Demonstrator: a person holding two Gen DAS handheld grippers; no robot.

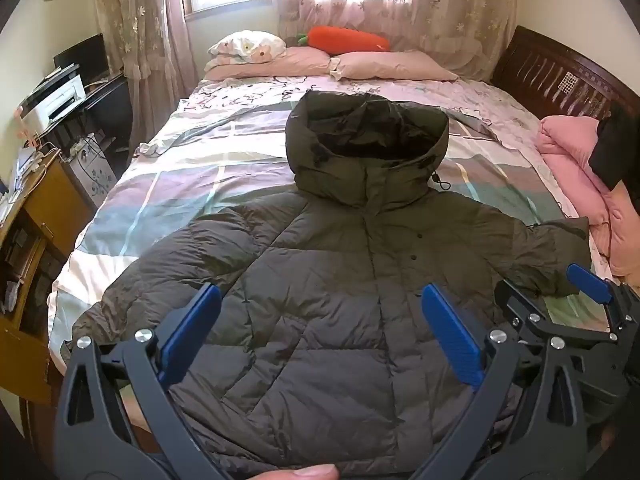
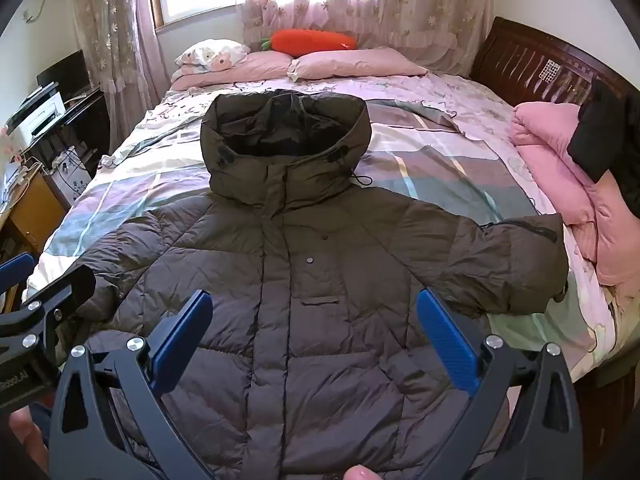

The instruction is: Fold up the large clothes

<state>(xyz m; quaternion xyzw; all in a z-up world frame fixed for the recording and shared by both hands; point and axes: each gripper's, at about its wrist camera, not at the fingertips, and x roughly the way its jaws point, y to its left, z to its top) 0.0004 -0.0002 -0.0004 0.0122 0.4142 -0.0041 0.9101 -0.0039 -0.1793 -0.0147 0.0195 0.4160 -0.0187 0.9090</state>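
Observation:
A dark olive hooded puffer jacket (image 1: 320,288) lies flat, front up, on the bed, hood (image 1: 366,148) toward the pillows and sleeves spread to both sides. It also shows in the right wrist view (image 2: 304,304). My left gripper (image 1: 320,300) is open and empty, held above the jacket's lower chest. My right gripper (image 2: 314,308) is open and empty, above the jacket's front placket. The right gripper also shows at the right edge of the left wrist view (image 1: 576,304), and the left gripper shows at the left edge of the right wrist view (image 2: 36,292).
The bed (image 1: 168,184) has a patterned sheet, pink pillows (image 1: 392,65) and an orange carrot plush (image 1: 348,39) at the far end. A folded pink quilt (image 2: 560,160) lies on the right side. A wooden headboard (image 2: 532,64) stands right; desks with a printer (image 1: 56,100) stand left.

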